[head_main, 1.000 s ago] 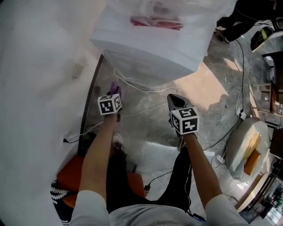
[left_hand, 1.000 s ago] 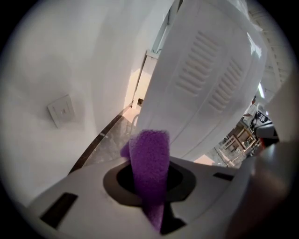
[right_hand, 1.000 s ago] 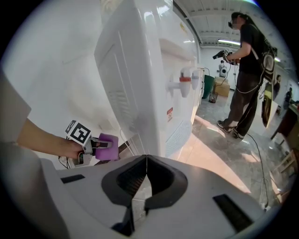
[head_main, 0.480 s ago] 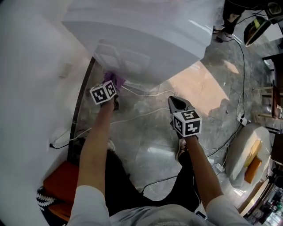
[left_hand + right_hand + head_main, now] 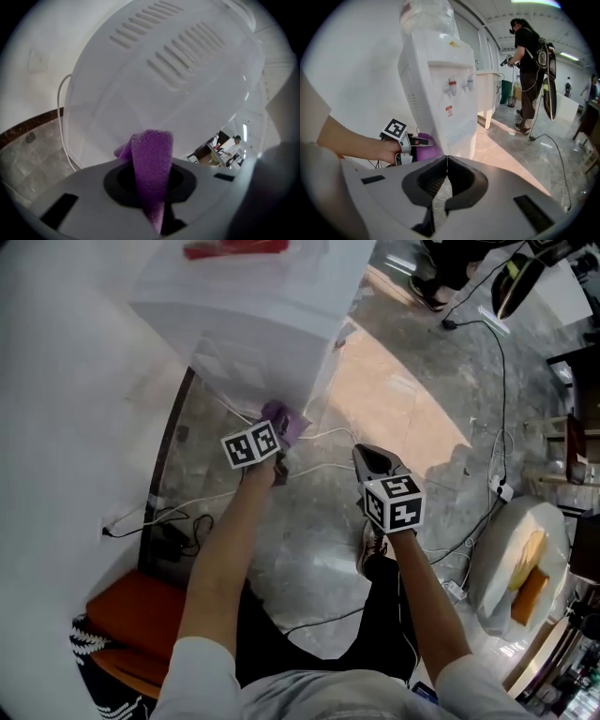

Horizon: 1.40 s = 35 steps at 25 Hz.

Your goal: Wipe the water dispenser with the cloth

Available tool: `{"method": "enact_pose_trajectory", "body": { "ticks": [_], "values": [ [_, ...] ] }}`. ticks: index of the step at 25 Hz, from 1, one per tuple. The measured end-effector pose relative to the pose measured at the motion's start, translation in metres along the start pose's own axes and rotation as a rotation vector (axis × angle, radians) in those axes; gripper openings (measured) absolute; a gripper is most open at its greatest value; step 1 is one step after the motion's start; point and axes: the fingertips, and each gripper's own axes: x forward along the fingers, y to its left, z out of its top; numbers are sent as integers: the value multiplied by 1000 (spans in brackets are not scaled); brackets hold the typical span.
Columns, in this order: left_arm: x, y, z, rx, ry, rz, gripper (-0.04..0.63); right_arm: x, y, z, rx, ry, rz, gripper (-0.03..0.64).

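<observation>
The white water dispenser (image 5: 253, 324) stands against the wall, its vented side panel (image 5: 178, 70) filling the left gripper view. My left gripper (image 5: 279, 432) is shut on a purple cloth (image 5: 150, 168), which it holds against the dispenser's lower side near the corner (image 5: 286, 420). In the right gripper view the dispenser (image 5: 440, 93) shows its taps and bottle, with the cloth (image 5: 425, 151) low at its side. My right gripper (image 5: 373, 460) hangs shut and empty over the floor, right of the dispenser; its jaws (image 5: 446, 161) meet with nothing between them.
White cables (image 5: 328, 437) run on the marble floor by the dispenser's base. An orange seat (image 5: 131, 615) sits lower left. A person with a backpack (image 5: 532, 70) stands beyond the dispenser. A black cable (image 5: 506, 409) and a white chair (image 5: 516, 559) lie at right.
My left gripper has carried the cloth rightward along the dispenser's lower side toward its front corner. The head view has shifted. The right gripper stays about where it was.
</observation>
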Motion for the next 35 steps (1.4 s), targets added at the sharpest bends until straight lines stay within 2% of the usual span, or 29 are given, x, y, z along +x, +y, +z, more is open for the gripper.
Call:
{"method": "enact_pose_trajectory", "body": {
  "ticks": [3, 7, 11, 13, 18, 21, 25, 30, 35],
  "values": [
    [-5, -44, -6, -39, -5, -46, 52, -42, -12, 7, 0, -4, -19, 14],
    [-24, -94, 7, -17, -12, -55, 51, -100, -33, 24, 27, -15, -63, 14],
    [-63, -130, 29, 74, 12, 5, 52, -157, -43, 58, 46, -50, -98, 15],
    [-86, -148, 47, 139, -3, 23, 52, -184, -42, 81, 49, -80, -109, 14],
    [-151, -218, 108, 241, -118, -90, 52, -250, -29, 138, 31, -160, -122, 14],
    [-193, -257, 134, 348, -156, -122, 52, -283, -15, 167, 47, -217, -128, 14],
    [-245, -289, 168, 455, -193, -90, 52, -315, 3, 208, 68, -302, -112, 14],
    [-298, -318, 206, 680, -205, -38, 52, -342, 20, 261, -37, -363, -109, 14],
    [-351, -349, 249, 876, -247, -35, 52, -361, 44, 317, -165, -426, -103, 14]
  ]
}}
